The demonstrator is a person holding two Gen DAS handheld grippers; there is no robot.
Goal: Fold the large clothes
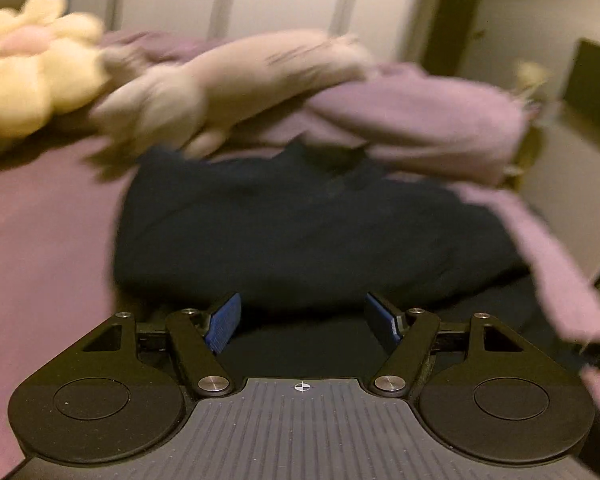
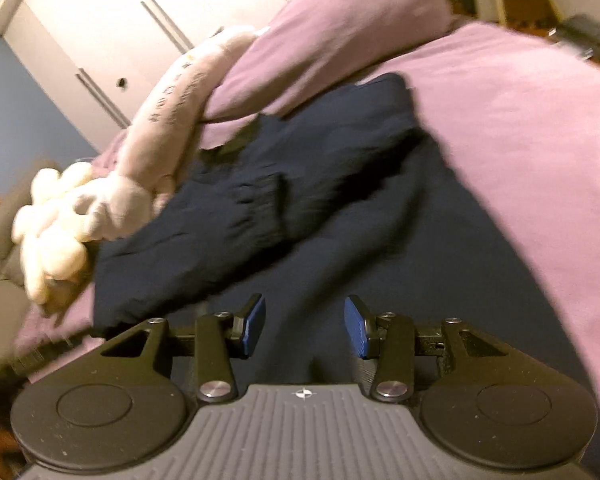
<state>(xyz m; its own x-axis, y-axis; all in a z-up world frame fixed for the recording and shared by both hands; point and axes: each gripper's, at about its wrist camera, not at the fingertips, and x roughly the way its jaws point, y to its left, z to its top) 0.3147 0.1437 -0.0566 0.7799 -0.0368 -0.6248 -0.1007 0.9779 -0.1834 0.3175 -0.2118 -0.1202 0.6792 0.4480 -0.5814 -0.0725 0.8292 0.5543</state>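
Left gripper released, jaws apart above navy garment – right gripper likewise unclenched, nothing grasped

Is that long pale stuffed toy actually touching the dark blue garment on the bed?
Touching. In the right wrist view the stuffed toy lies along the far edge of the dark garment, its lower end overlapping the cloth with no bedsheet showing between them.

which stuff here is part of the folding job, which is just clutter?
Job:
- dark navy garment, spread on the bed
- left gripper, open, empty
- right gripper, open, nothing gripped

Lying about:
- pale long plush toy
- yellow flower plush
- purple duvet
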